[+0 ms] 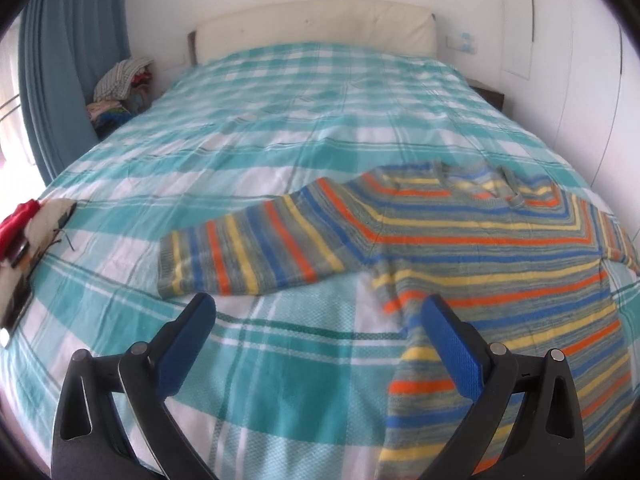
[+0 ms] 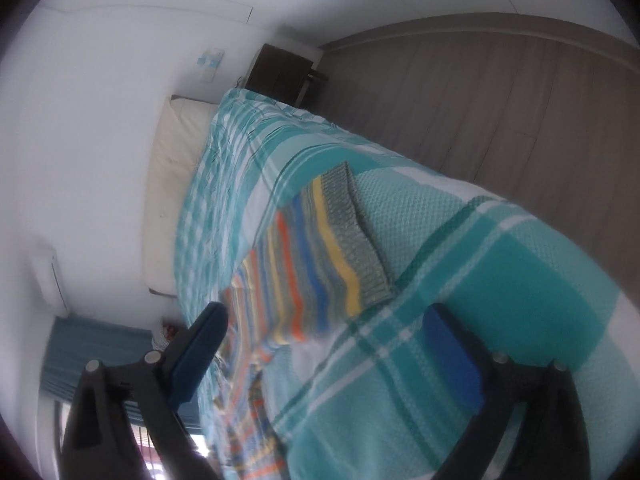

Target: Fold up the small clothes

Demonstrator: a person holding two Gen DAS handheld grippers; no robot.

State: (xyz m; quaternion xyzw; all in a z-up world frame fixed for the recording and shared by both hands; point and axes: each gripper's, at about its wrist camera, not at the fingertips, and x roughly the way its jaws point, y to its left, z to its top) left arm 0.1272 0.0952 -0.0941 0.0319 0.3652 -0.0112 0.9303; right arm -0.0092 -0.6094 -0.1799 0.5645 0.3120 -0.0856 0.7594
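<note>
A small striped sweater (image 1: 460, 240), in orange, blue, yellow and grey, lies flat on the teal plaid bedspread (image 1: 280, 120). One sleeve (image 1: 248, 252) stretches out to the left. My left gripper (image 1: 318, 304) hovers open just in front of that sleeve. Its right finger (image 1: 448, 340) overlaps the sweater's side edge and nothing is between the pads. The right wrist view is rolled sideways. There the other sleeve's grey ribbed cuff (image 2: 356, 248) lies near the bed's edge, just beyond my open right gripper (image 2: 326, 312), which holds nothing.
A cream headboard (image 1: 312, 24) stands at the far end of the bed. A pile of clothes (image 1: 120, 88) sits beside the blue curtain (image 1: 60, 80). Red and white items (image 1: 24, 232) lie at the bed's left edge. A dark nightstand (image 2: 280, 72) and wood floor (image 2: 500, 100) flank the other side.
</note>
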